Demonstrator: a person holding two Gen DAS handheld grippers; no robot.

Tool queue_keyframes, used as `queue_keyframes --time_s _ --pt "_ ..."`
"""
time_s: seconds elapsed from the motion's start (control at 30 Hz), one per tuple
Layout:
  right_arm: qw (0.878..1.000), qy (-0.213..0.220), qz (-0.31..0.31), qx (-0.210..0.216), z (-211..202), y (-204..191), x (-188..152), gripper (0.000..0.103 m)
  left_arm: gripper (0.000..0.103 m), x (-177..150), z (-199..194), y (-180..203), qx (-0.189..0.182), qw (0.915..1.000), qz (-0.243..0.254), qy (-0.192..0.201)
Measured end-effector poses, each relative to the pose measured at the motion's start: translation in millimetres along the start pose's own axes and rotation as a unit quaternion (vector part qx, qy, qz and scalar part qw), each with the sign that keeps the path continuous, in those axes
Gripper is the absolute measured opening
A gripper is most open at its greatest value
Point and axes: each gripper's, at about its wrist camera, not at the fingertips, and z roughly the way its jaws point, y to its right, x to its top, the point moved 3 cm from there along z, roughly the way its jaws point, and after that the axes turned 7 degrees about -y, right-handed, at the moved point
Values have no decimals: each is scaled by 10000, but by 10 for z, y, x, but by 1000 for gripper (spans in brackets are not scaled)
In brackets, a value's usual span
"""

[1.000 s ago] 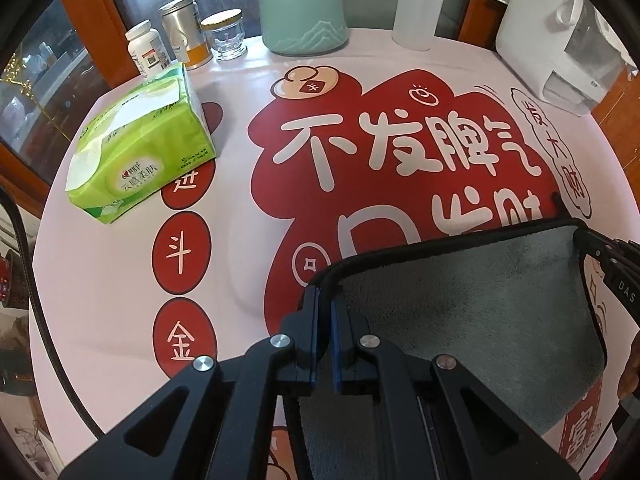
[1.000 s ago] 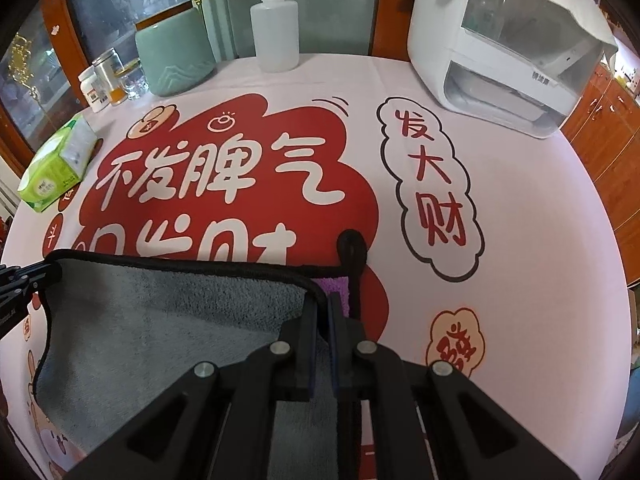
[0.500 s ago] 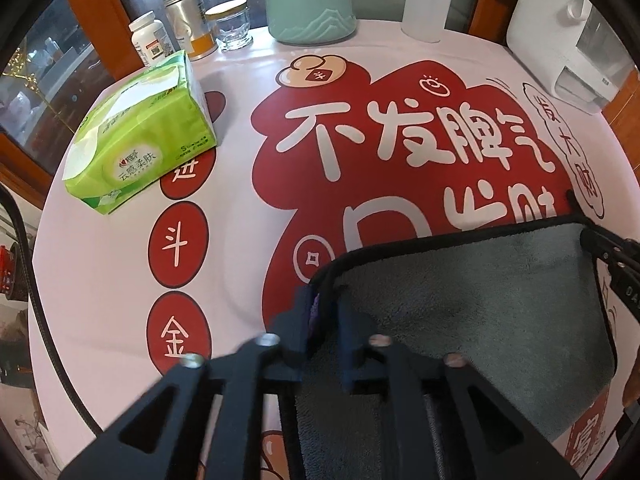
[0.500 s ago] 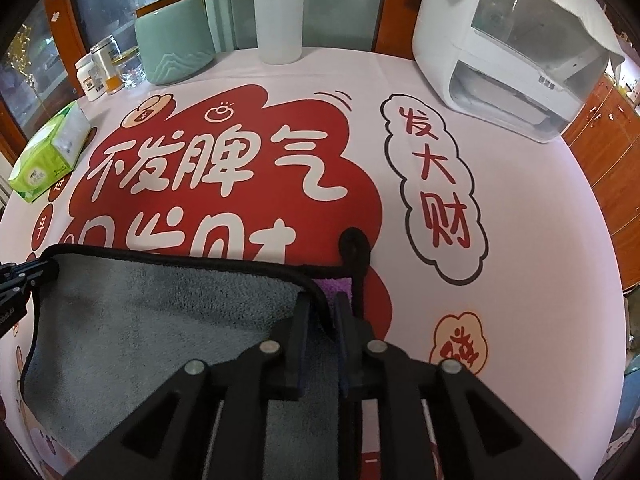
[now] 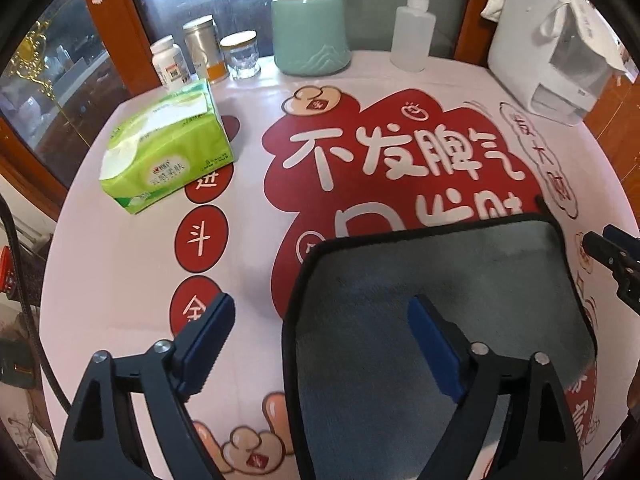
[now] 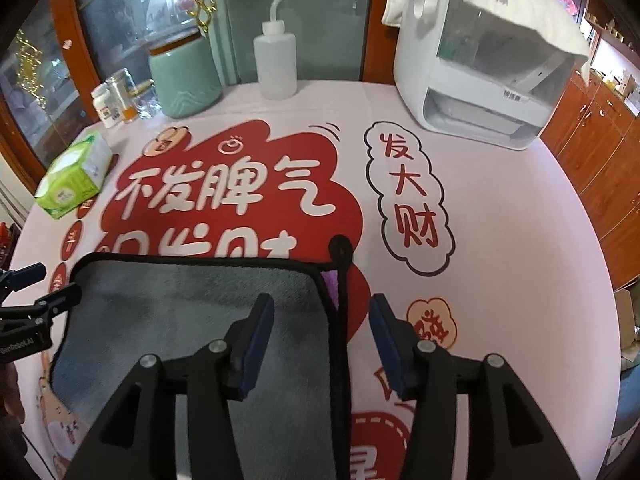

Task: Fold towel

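The left gripper has its jaws spread wide, its blue pads well apart and gripping nothing. The right gripper is likewise spread, jaws apart and empty. Each gripper's tips show at the edge of the other's view.

grey black-edged towel: near end runs under the left hand-held gripper and off the bottom edge of the left view.
towel's near right side: covered by the right hand-held gripper, its wide-apart fingers straddling the towel's edge.
small purple tag: mostly tucked under the towel corner, just ahead of that gripper.
round printed table: print beneath the towel hidden.
white pill bottle: far ahead-left, label too small to read.
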Motion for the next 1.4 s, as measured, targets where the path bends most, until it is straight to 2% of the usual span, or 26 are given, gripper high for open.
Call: queue_keyframes --time_s 0.1,0.17,0.4,0.57,0.8,0.93,1.13,1.4 --pt "9999 112 -38 10 -138 -26 -87 64 103 -96 -147 41 -36 9999 -21 96" --pt "9998 167 -52 51 -225 -53 -154 74 103 -168 -258 59 -22 9998 -64 184" --pt "9996 207 27 204 -543 -95 -487 84 103 -562 -678 178 41 9992 36 387" --pt "9992 180 150 334 -831 -55 -860 101 103 -936 -1008 226 -46 9991 -82 416" --pt "9986 423 129 282 -1377 21 -1423 103 103 -1537 -1484 318 -155 9987 -205 436" --pt "9980 468 144 404 -1689 57 -1748 103 103 -1857 -1765 442 -146 9987 -185 445" --pt "9966 723 155 373 -2173 121 -2141 103 103 -2293 -2289 743 -99 9965 -50 829" --pt "9955 874 45 371 -2514 190 -2465 103 103 -2637 -2742 1050 -215 9928 -49 1180"
